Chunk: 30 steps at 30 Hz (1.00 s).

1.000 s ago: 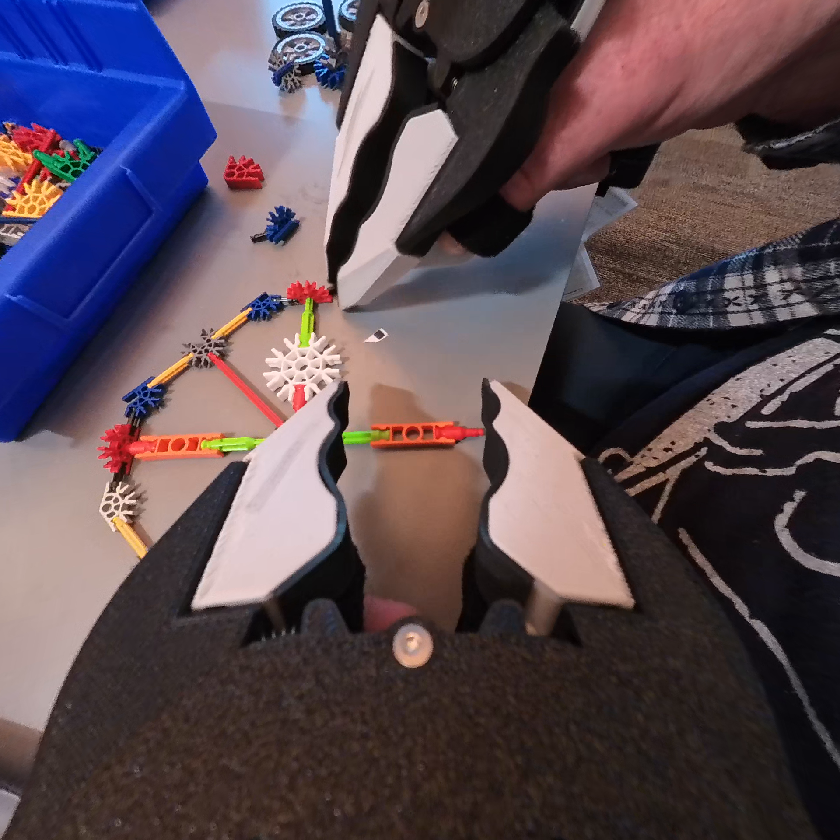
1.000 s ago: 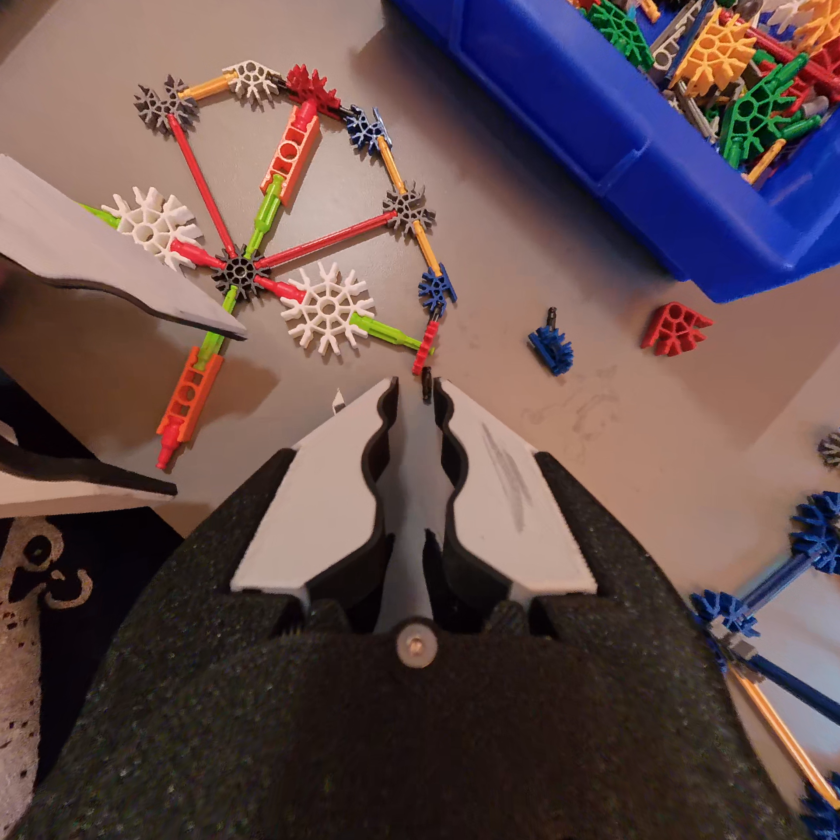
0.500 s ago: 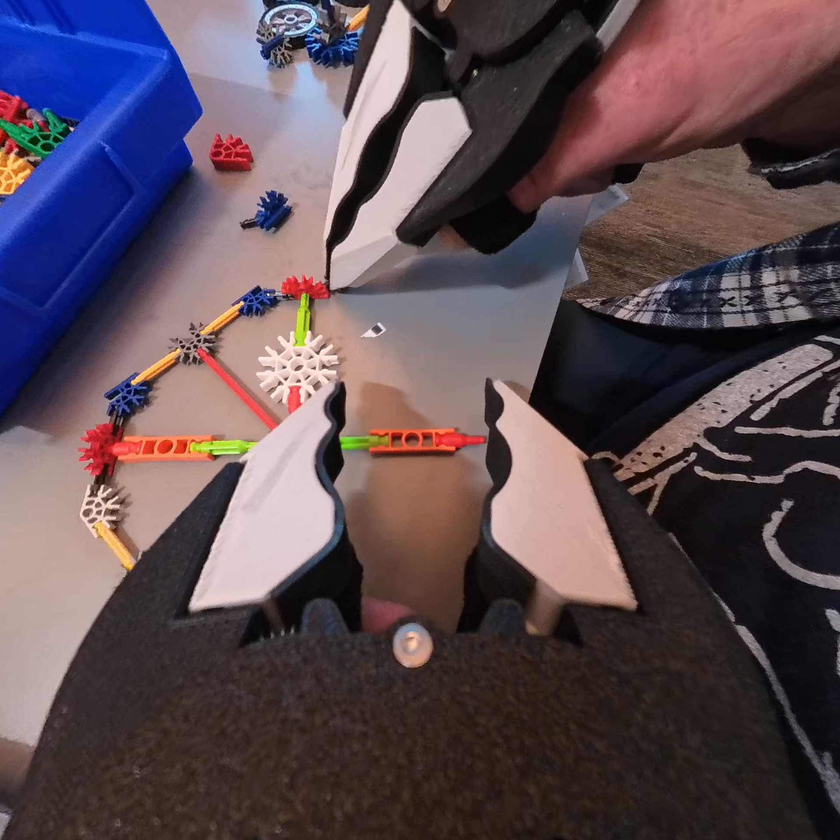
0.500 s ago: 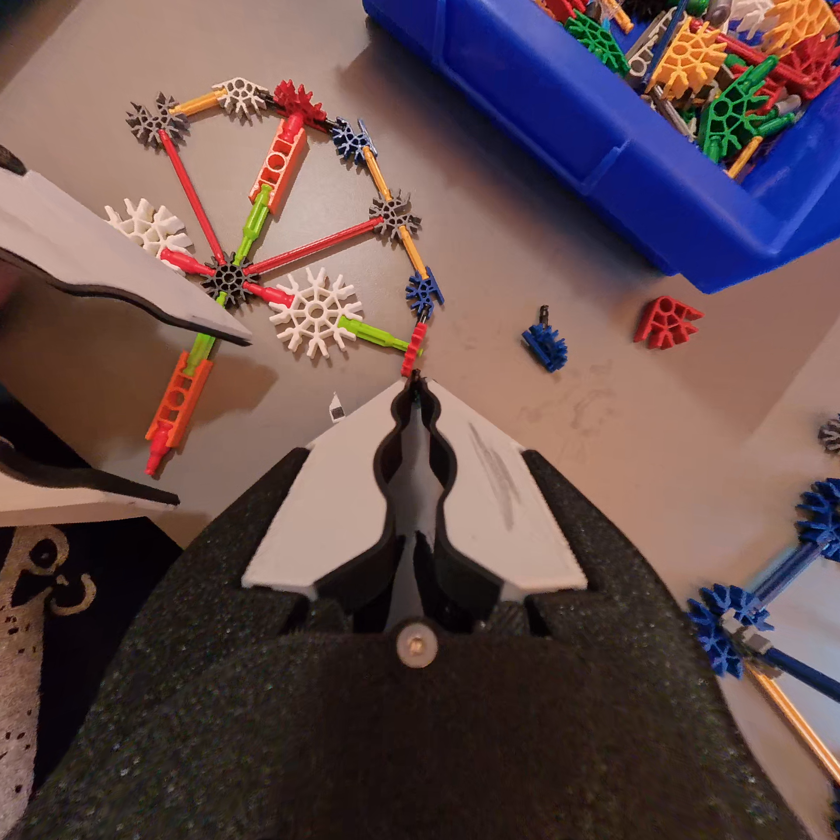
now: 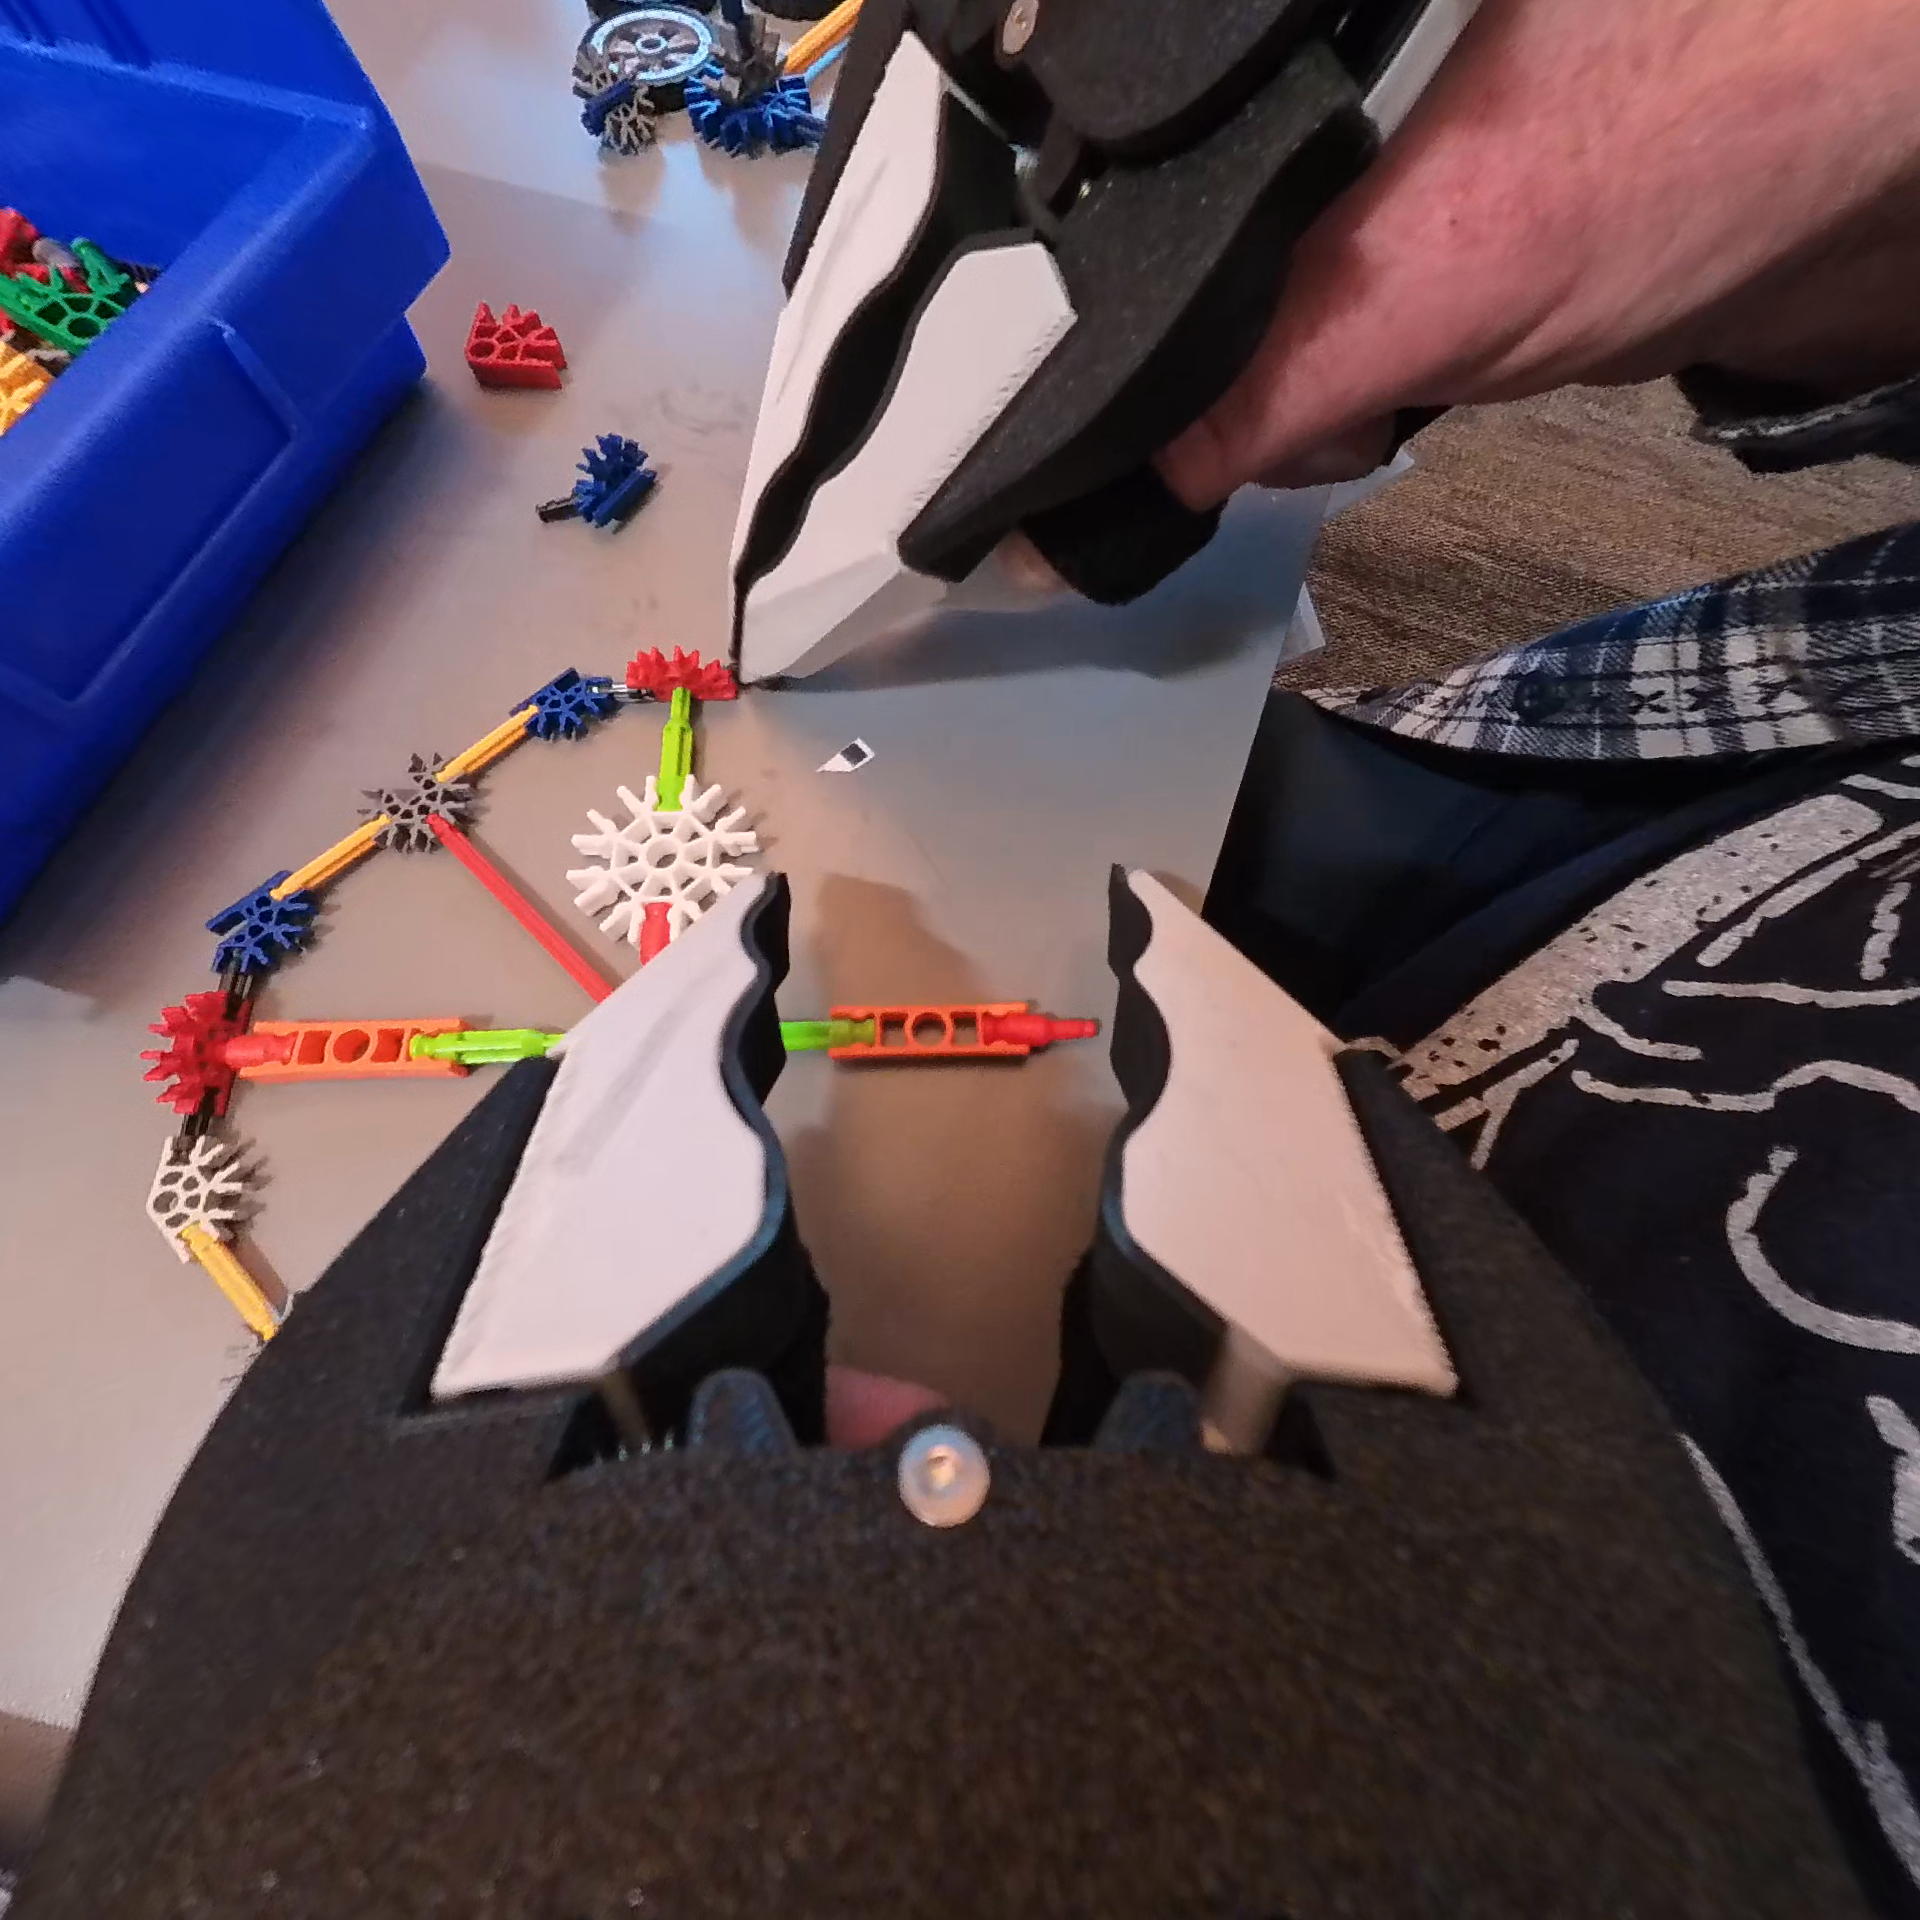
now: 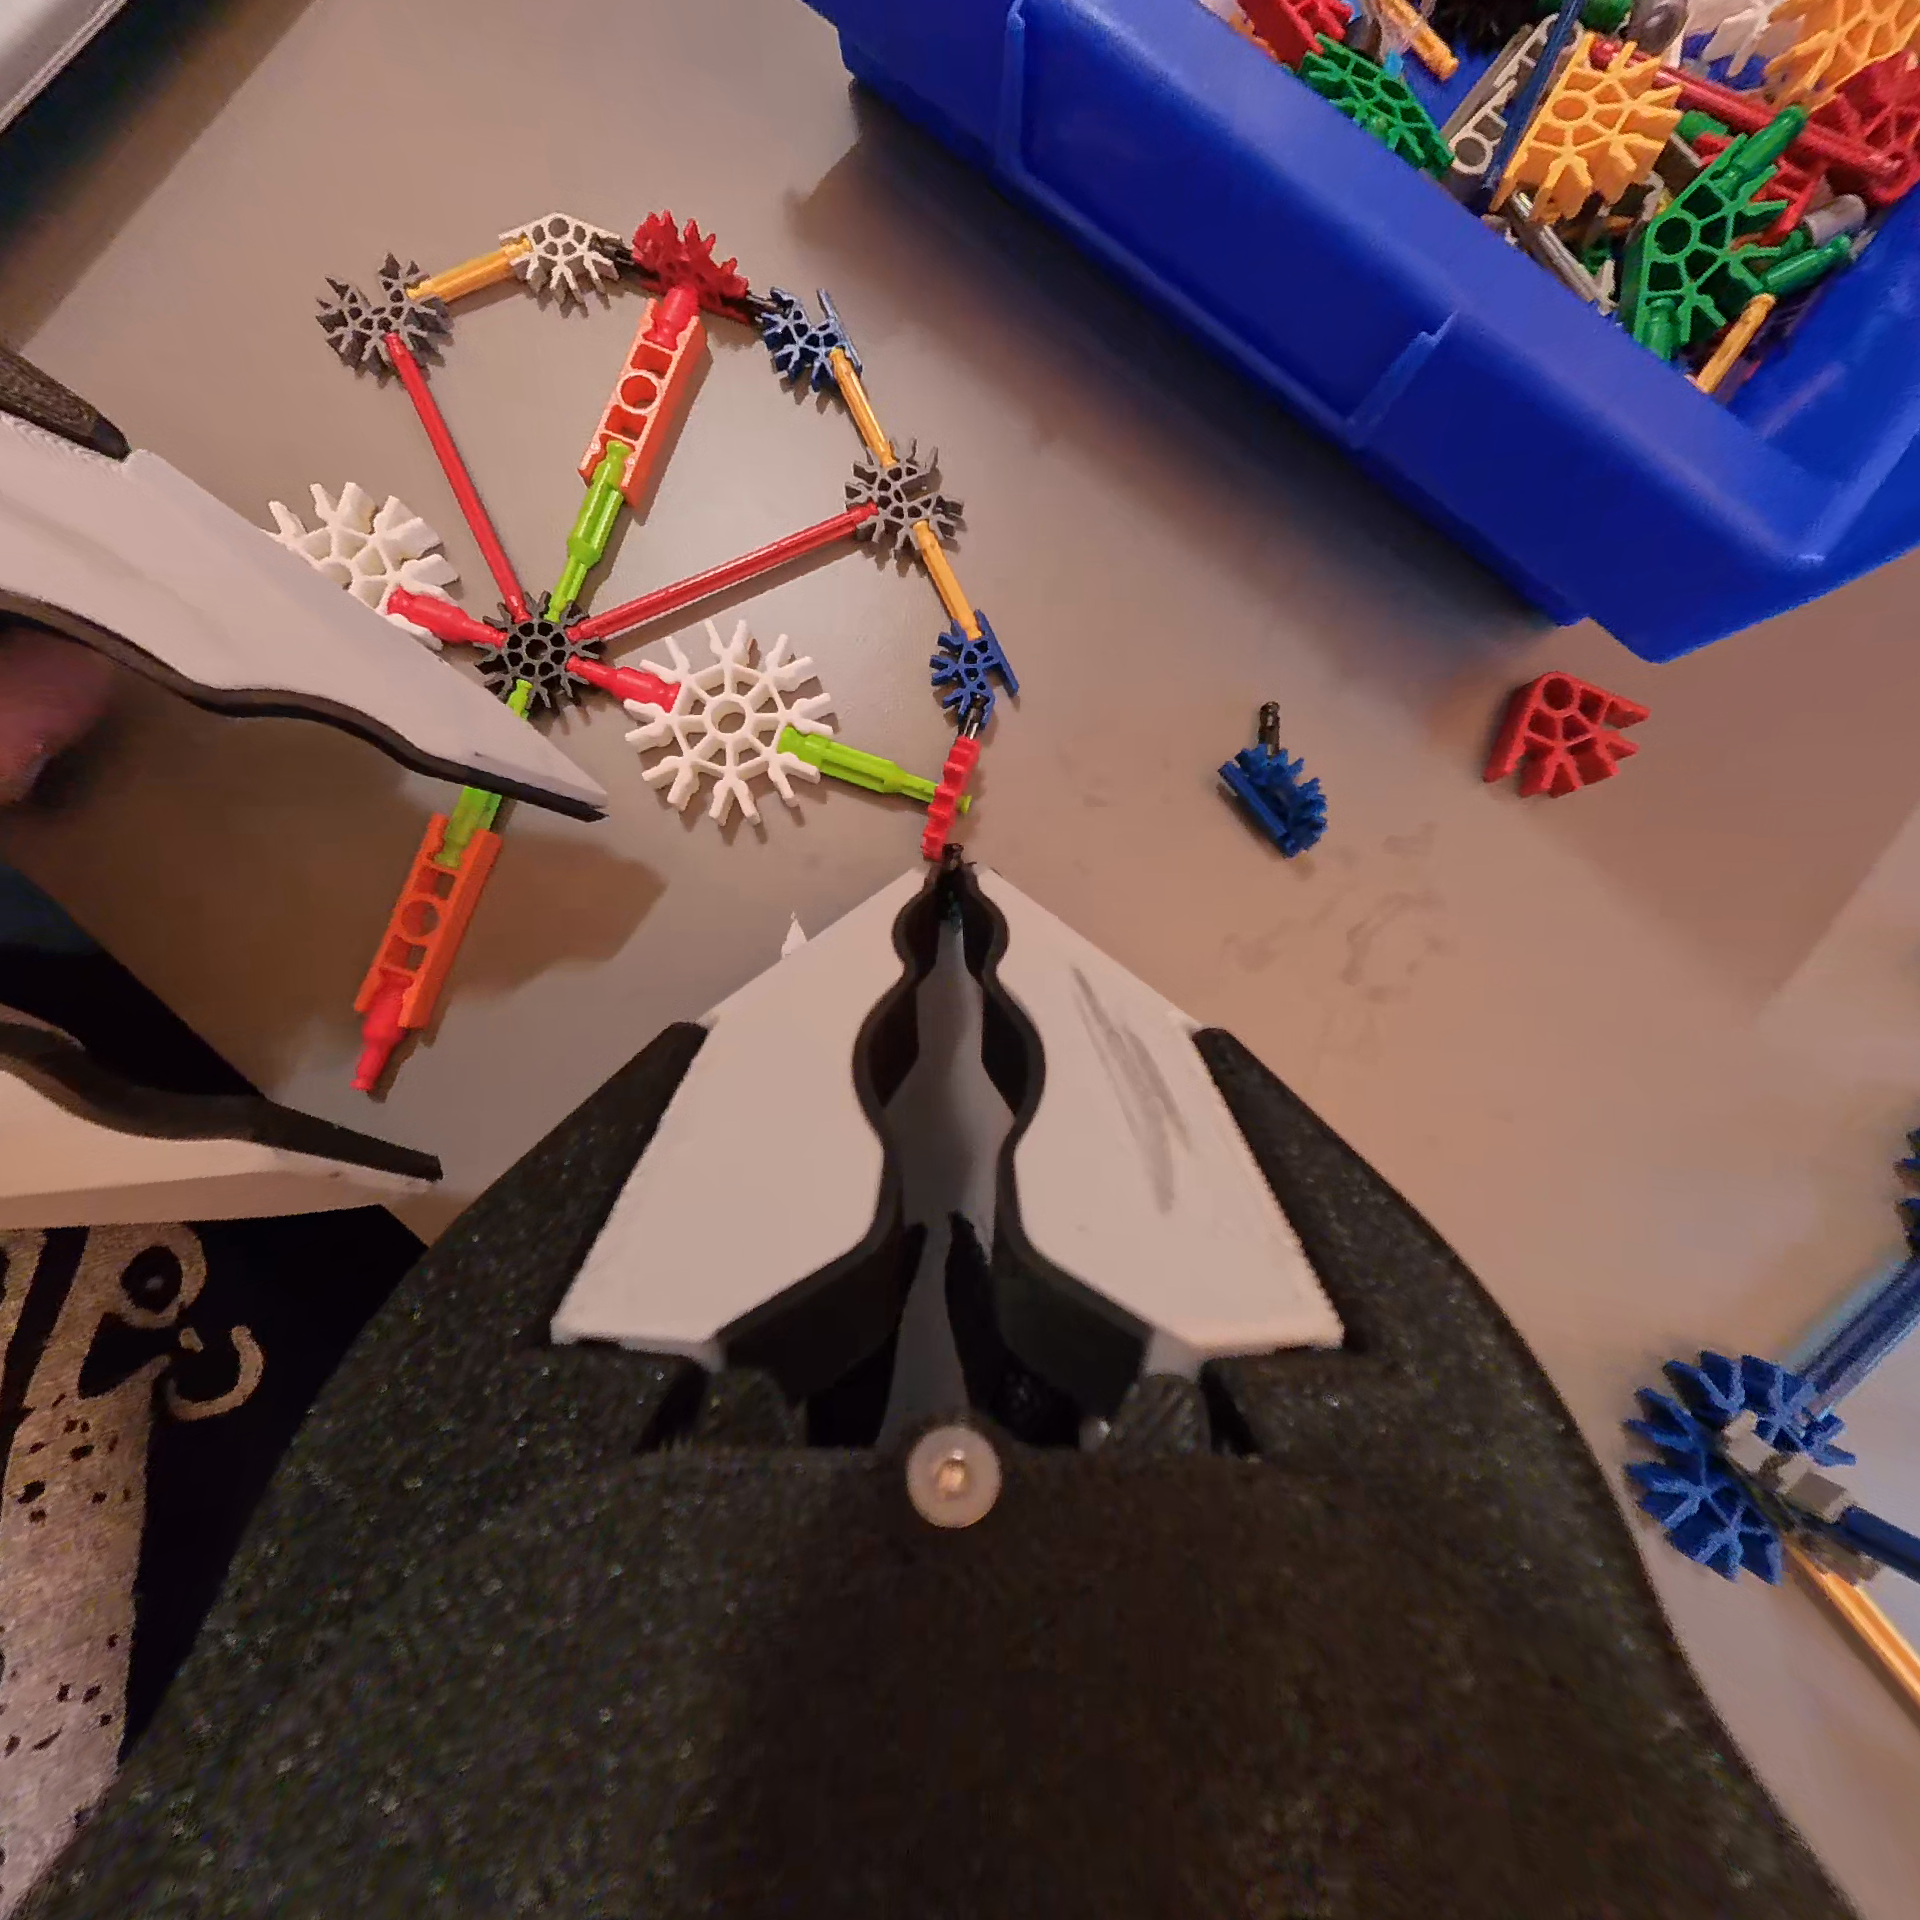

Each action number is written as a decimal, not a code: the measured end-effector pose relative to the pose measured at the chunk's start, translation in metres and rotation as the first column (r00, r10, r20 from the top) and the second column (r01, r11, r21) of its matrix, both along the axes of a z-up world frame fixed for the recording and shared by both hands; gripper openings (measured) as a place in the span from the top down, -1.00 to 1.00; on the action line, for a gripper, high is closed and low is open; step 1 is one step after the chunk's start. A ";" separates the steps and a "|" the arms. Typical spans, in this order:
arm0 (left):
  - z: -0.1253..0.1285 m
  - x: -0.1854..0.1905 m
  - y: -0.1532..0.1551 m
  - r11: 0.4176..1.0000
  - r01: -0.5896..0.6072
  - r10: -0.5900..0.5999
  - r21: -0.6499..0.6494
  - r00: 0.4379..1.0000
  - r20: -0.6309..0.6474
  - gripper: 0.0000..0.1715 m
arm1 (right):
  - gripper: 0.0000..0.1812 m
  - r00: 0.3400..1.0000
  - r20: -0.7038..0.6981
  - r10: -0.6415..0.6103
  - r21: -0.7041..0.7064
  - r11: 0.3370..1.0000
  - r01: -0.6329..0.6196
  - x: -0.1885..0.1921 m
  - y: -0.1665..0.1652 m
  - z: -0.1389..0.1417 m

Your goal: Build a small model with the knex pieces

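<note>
Down low, both grippers work at a flat toy wheel of rods and connectors (image 6: 665, 582) on the grey table (image 6: 1195, 582).

Right gripper (image 6: 951, 883), jaws pinched on a small black rod (image 6: 950, 864) at the red connector (image 6: 948, 795). Left gripper (image 5: 940, 987) gapes wide over the orange-green spoke (image 5: 925, 1031). Beyond lie a loose blue connector (image 6: 1273, 795), a red one (image 6: 1558, 732), then the blue bin (image 6: 1351, 312).
</note>
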<state>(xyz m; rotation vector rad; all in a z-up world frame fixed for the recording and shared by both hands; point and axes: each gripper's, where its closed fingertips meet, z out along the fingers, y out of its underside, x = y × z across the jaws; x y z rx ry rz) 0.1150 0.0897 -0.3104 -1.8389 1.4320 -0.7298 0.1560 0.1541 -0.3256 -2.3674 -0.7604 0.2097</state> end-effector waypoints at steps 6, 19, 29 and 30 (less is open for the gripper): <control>0.000 0.000 0.000 1.000 -0.004 0.004 0.001 1.000 -0.001 0.29 | 0.93 1.000 0.002 0.006 0.001 1.000 -0.006 -0.001 -0.001 0.000; -0.004 0.000 0.000 1.000 -0.003 0.003 -0.011 1.000 -0.031 0.29 | 0.86 0.999 -0.022 -0.045 0.040 0.998 0.045 -0.002 0.003 0.000; -0.008 0.001 -0.003 0.999 0.018 -0.020 -0.037 0.998 -0.054 0.29 | 0.93 0.998 -0.004 -0.069 0.092 0.993 0.069 -0.004 0.006 0.000; -0.008 0.001 -0.003 0.999 0.020 -0.022 -0.040 0.998 -0.056 0.29 | 0.93 0.997 -0.008 -0.073 0.095 0.993 0.074 -0.004 0.006 0.000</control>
